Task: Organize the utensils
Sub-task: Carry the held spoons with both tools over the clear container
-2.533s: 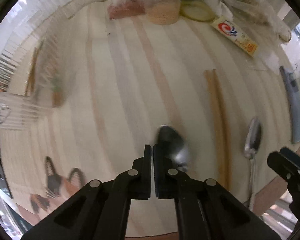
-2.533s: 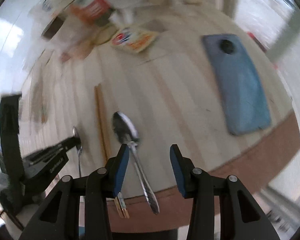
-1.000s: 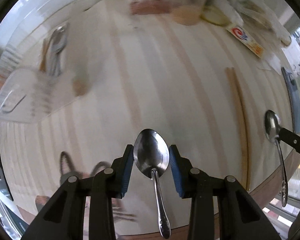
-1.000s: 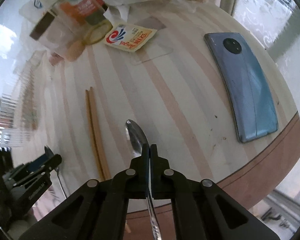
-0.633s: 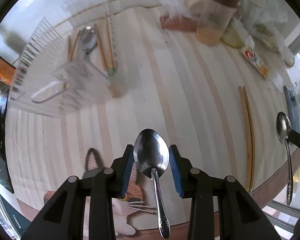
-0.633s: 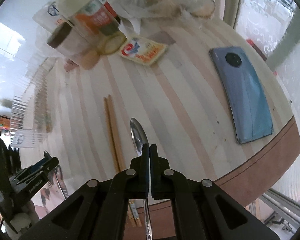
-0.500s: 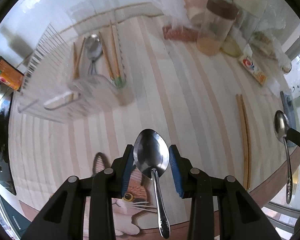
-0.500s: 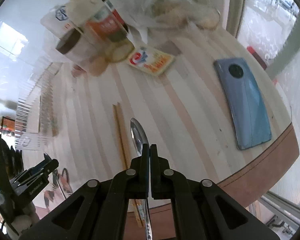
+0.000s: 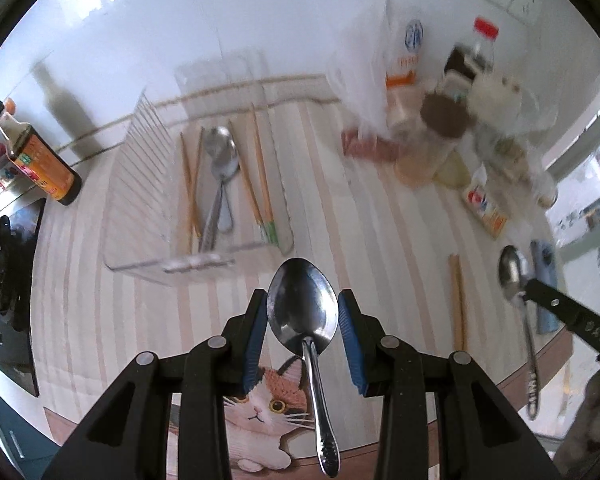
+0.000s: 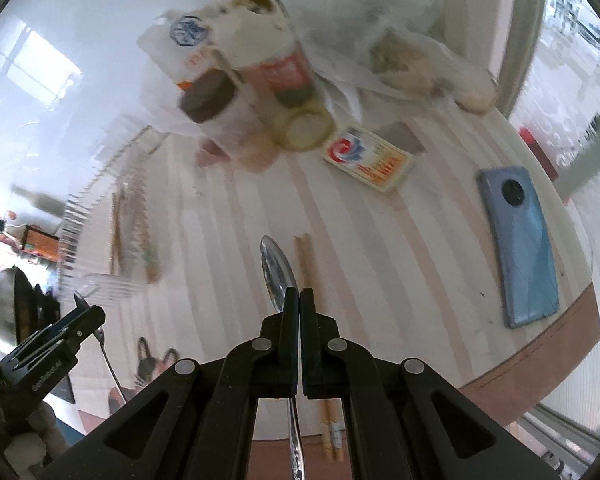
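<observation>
My left gripper (image 9: 303,322) clasped a steel spoon (image 9: 302,312) by its bowl; my right gripper (image 10: 299,308) pinched another spoon (image 10: 277,272), its handle mostly hidden. Ahead, the clear utensil tray (image 9: 196,264) blurred.

Each black claw (image 9: 302,322) has blue finger pads (image 9: 347,322), silver screws and angular linkage arms.

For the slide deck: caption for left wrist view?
Left gripper holds spoon by its bowl above clear utensil tray.

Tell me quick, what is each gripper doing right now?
Left gripper: closed on a spoon's bowl, holding it up.
Right gripper: shut tight on another spoon, gripped edge-on.
</observation>
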Available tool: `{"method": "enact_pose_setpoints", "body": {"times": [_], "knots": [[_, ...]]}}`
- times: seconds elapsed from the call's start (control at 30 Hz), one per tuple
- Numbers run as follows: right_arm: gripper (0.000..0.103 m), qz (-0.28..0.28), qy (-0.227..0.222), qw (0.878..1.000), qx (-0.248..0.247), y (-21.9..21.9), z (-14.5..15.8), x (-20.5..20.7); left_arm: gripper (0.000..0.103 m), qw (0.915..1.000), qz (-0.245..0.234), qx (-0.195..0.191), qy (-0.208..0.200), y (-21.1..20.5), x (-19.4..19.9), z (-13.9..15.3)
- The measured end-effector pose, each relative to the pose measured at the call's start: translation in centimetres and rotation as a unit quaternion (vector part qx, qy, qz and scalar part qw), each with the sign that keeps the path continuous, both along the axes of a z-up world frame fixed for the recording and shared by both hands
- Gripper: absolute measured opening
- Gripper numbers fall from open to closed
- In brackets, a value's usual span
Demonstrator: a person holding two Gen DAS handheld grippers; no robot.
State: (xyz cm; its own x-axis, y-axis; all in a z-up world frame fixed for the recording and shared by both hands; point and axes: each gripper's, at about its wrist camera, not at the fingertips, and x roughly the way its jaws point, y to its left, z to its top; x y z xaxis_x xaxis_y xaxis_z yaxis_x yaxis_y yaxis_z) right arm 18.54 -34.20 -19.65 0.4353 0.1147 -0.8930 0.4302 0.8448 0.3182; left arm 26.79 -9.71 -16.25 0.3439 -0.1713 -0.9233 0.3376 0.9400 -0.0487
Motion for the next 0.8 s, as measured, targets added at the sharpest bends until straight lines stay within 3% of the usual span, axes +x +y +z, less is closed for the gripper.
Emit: {"method": "enact_pose_setpoints", "body": {"times": [0.27,0.47,0.6,0.8], "knots": [[0.000,0.036,-0.039,0.998,0.012,3.7,3.4,3.6,0.032,0.9986,0.019,-0.036,-0.033,2.2,1.8,4.9],[0.000,0.074,-0.073,0.994,0.021,7.1,6.0,7.9,0.032,0.9967,0.037,-0.042,-0.059,4.0,4.7,7.1],[0.000,0.100,-0.083,0.991,0.024,9.8,7.0,11.2,0.032,0.9960,0.051,-0.033,-0.066,5.3,7.7,7.4],[0.000,0.121,-0.075,0.989,0.043,13.5,6.2,17.0,0.032,0.9965,0.070,-0.025,-0.038,6.8,13.1,5.9]]}}
